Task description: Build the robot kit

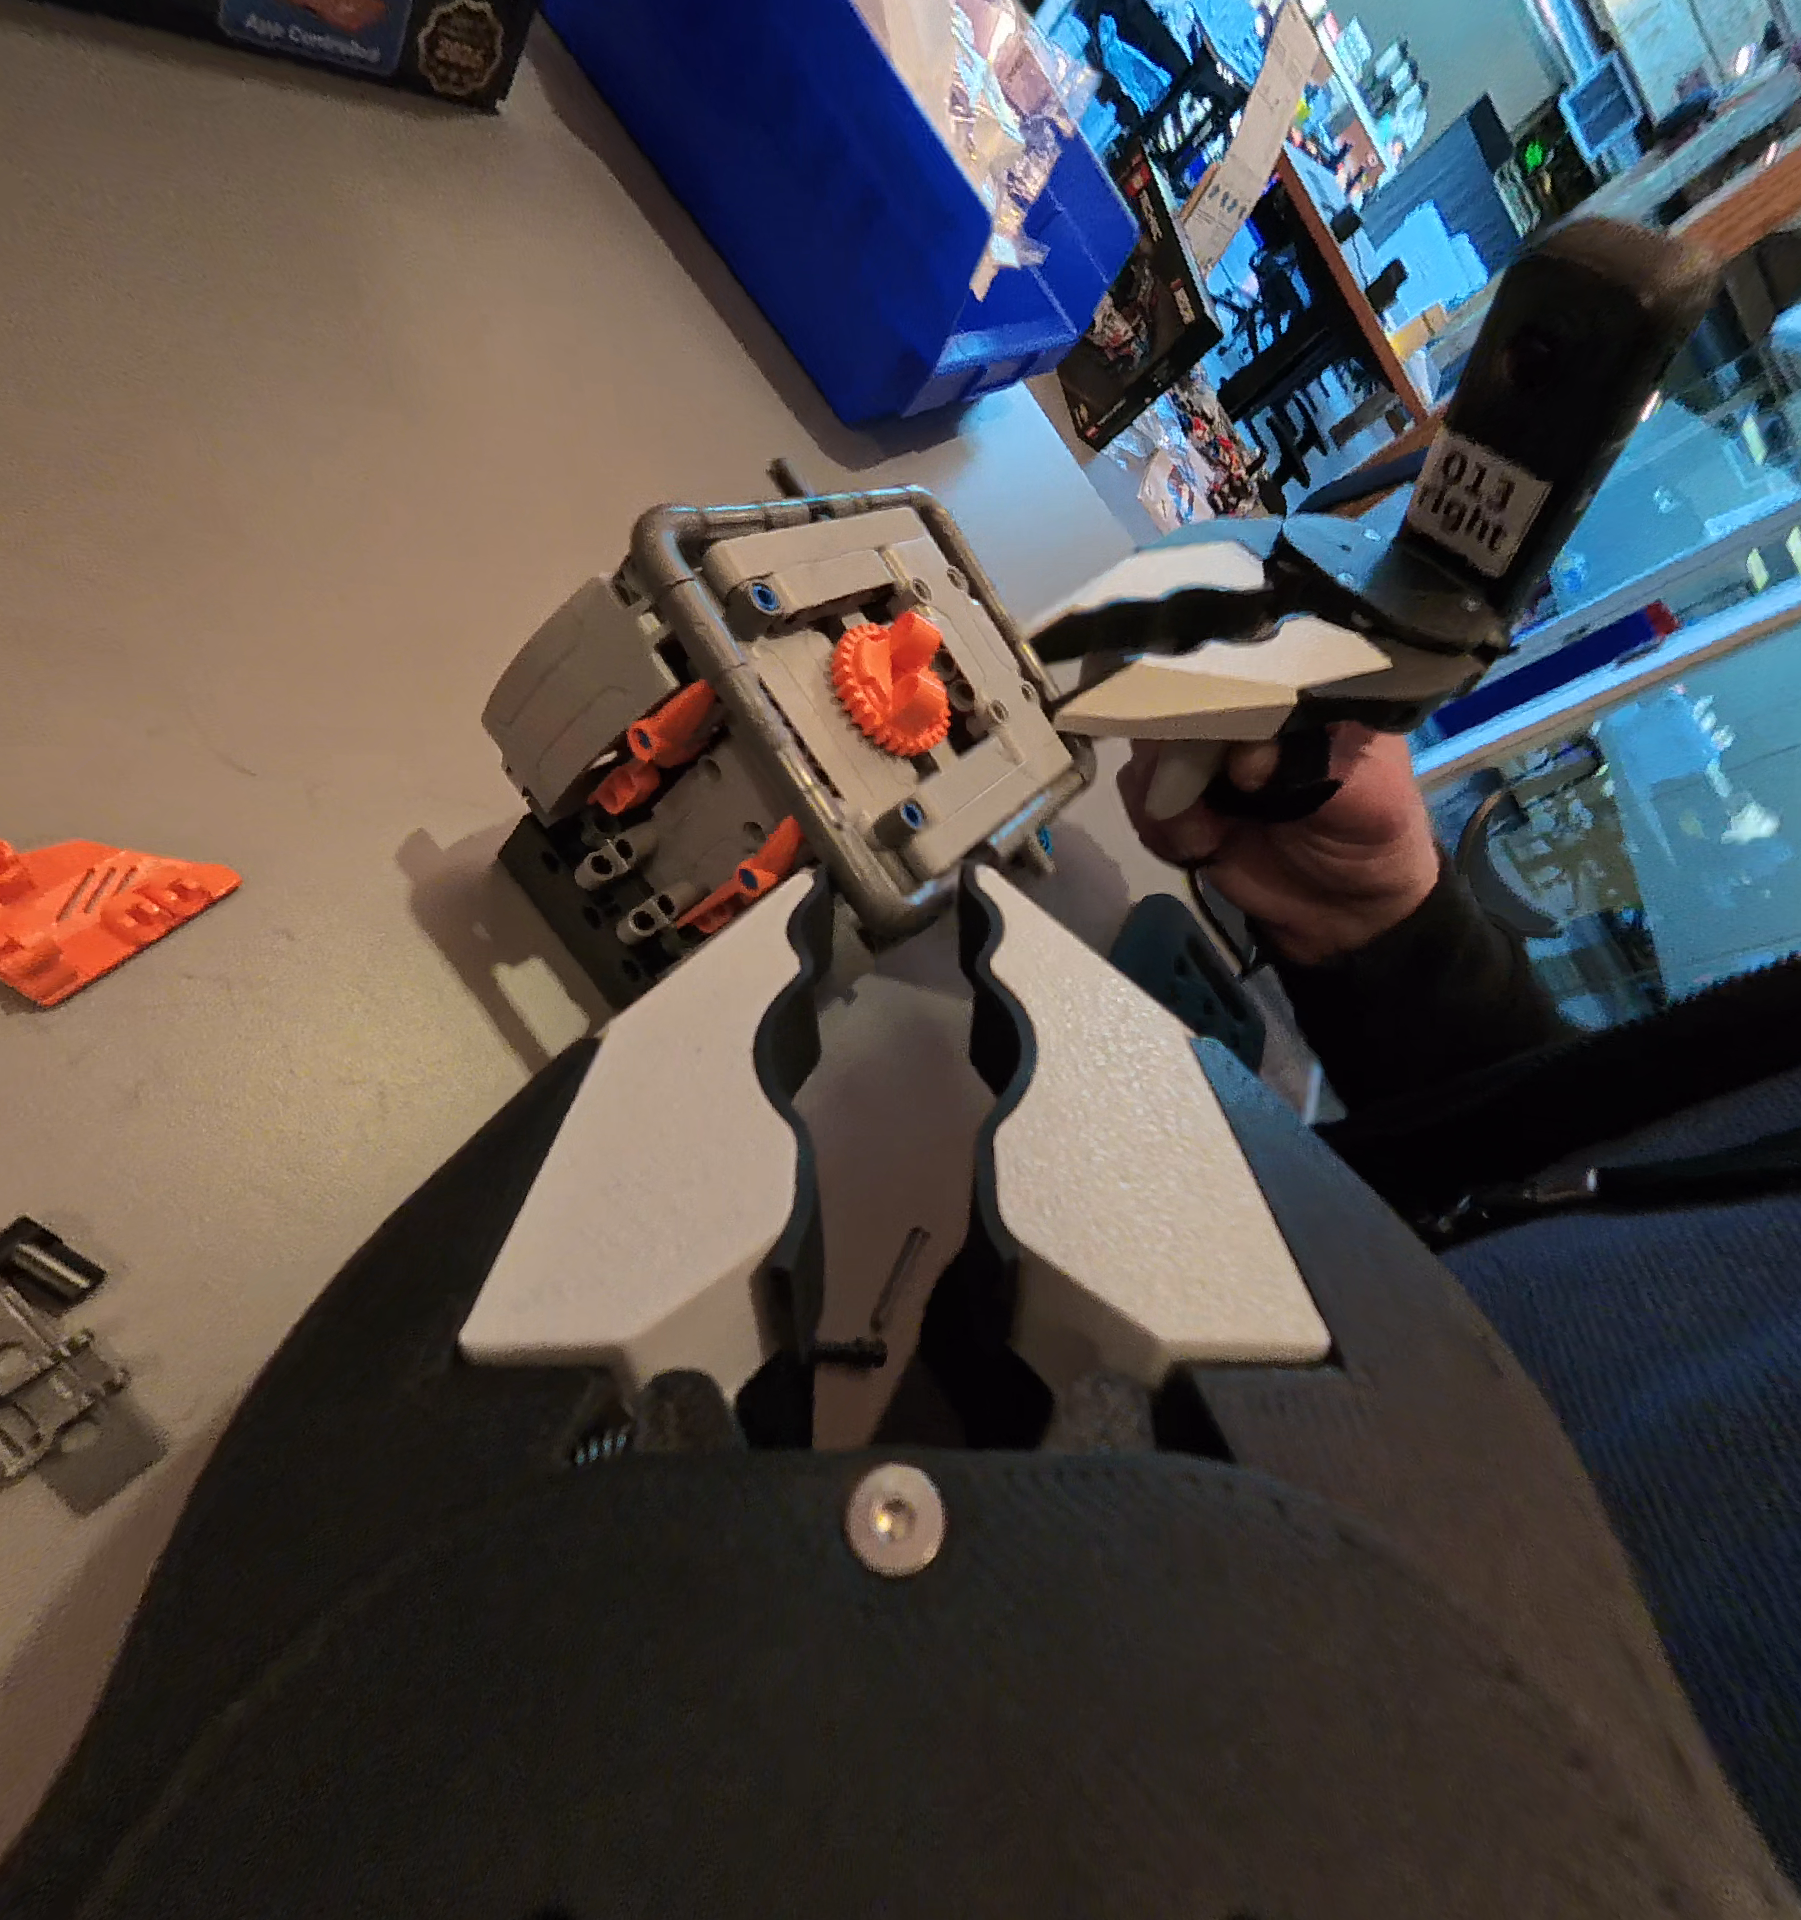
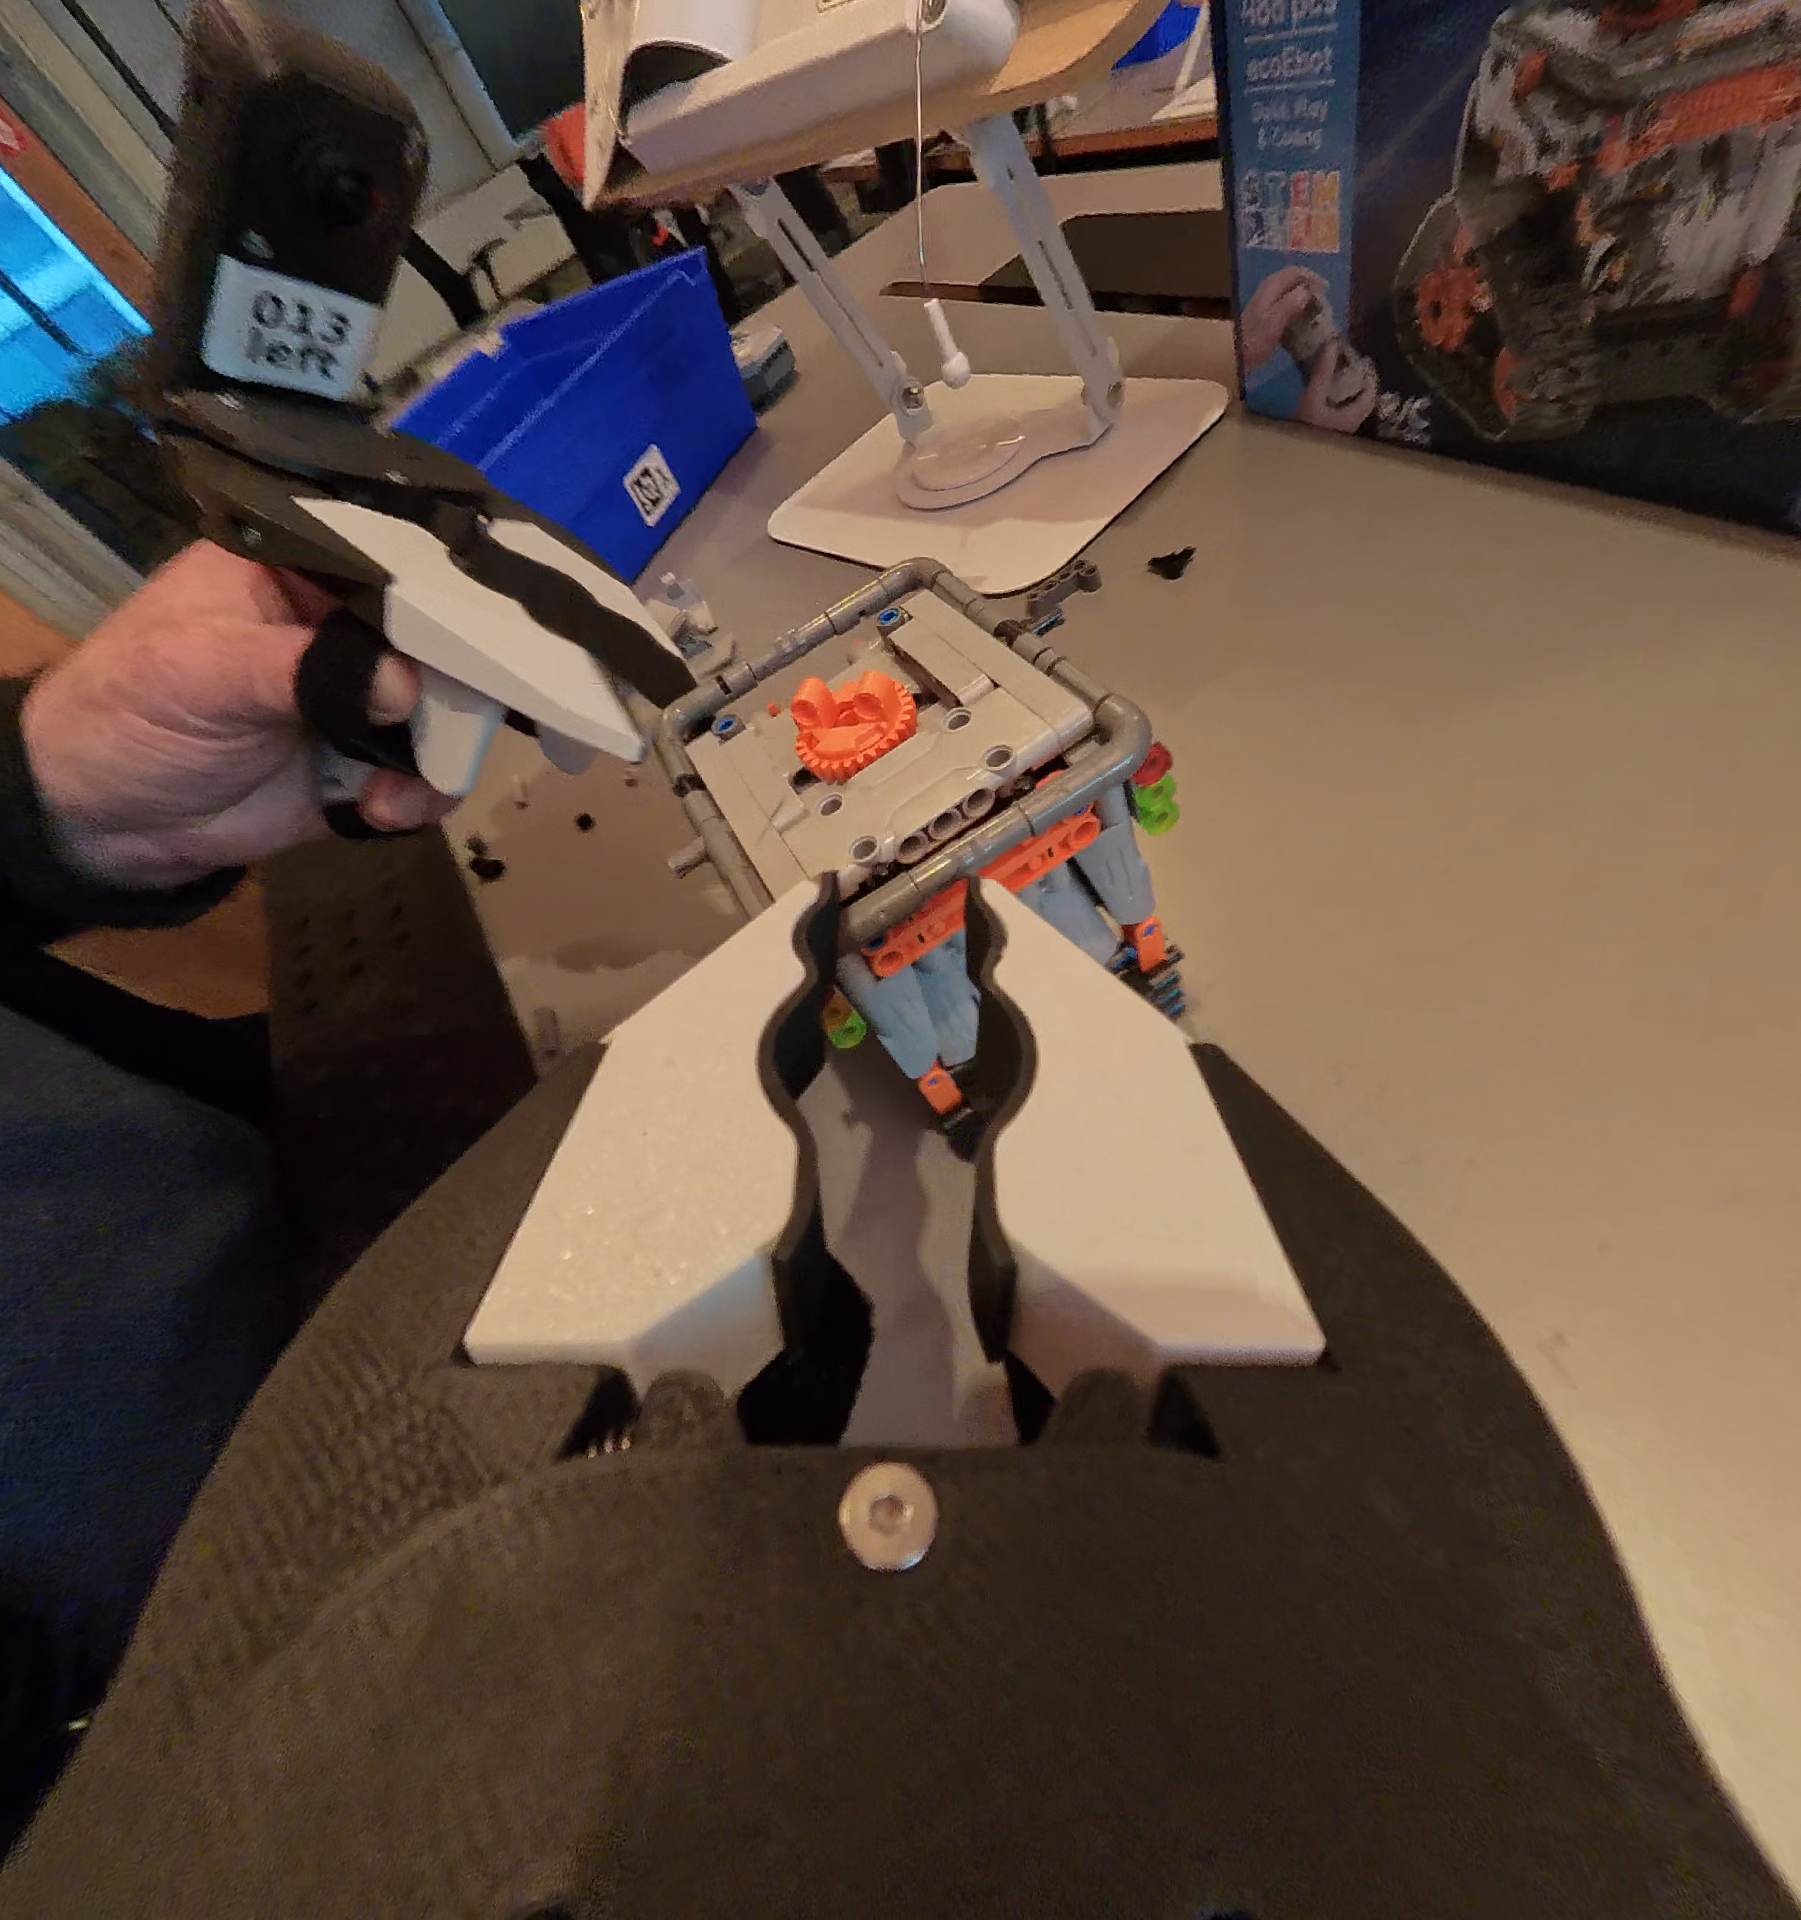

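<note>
Between your two grippers sits the grey brick-built model (image 1: 823, 727), on the table (image 1: 252, 468); your left gripper (image 1: 891, 894) has its fingers clamped on a corner of the grey pipe frame, and your right gripper (image 2: 896, 909) pinches the frame's near edge (orange gear (image 2: 854, 732) on top). Far left stands a blue bin (image 2: 605, 416)
</note>
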Motion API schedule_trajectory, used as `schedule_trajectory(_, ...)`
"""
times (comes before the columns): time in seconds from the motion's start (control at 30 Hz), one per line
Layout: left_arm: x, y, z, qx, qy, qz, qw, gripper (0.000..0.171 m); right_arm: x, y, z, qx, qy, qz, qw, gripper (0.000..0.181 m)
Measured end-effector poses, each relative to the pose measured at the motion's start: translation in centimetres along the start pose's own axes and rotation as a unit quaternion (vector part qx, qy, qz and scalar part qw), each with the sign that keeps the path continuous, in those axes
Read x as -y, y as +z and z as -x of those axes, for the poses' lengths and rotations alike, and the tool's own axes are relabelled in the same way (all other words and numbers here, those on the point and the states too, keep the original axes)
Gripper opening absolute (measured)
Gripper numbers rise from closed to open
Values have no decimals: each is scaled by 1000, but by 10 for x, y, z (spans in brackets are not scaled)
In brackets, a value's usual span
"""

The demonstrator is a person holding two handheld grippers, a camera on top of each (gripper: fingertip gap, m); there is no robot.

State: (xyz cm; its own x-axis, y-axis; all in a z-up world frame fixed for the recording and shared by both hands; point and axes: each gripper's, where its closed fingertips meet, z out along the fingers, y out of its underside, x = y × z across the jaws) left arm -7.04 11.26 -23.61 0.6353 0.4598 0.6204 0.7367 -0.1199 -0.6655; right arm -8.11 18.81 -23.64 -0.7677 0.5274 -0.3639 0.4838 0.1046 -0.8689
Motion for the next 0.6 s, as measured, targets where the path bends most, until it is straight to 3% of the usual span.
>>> schedule_trajectory(0.1, -7, -4, 0, 18, 59, 37, 997, 37, -1, -4, 6, -7, -54, 19, 998, 29)
schedule_trajectory(0.23, -10, 1, 1, 55, 133, 69, 987, 29, -3, -4, 12, -28, -148, 42, 988, 31)
schedule_trajectory(0.37, -8, 4, 5, 75, 152, 74, 983, 23, -1, -1, 16, -48, -228, 46, 971, 25)
schedule_trajectory(0.43, -8, 5, 6, 76, 145, 68, 984, 21, -4, 2, 21, -34, -248, 55, 967, 10)
schedule_trajectory(0.53, -7, 5, 8, 87, 154, 74, 981, 21, -5, 3, 19, -30, -267, 68, 961, 12)
schedule_trajectory(0.6, -8, 6, 8, 84, 152, 76, 982, 21, 2, 4, 22, -11, -264, 60, 963, 28)
